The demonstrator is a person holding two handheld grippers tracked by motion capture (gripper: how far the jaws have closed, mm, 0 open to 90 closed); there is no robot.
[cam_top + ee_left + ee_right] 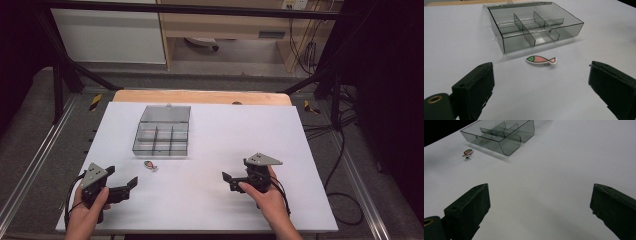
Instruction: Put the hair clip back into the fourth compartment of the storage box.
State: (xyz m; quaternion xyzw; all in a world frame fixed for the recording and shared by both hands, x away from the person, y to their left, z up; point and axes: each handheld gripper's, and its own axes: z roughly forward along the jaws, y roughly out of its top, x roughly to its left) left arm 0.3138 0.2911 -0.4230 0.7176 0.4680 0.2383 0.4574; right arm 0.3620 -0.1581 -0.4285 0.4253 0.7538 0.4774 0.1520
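Left gripper (540, 85) spread wide, empty; fish pin (540, 60) at its 12 o'clock, compartment box (534, 27) beyond. Right gripper (540, 210) likewise spread, empty.

Pink fish pin (541, 60) with green head, smoky grey clear box (534, 25), white table (461, 40)

I see both hands low at the near edge. My left gripper (125, 186) has jaws spread wide, pointing right and forward, nothing between them. My right gripper (231, 181) has jaws wide apart too, empty, pointing left.
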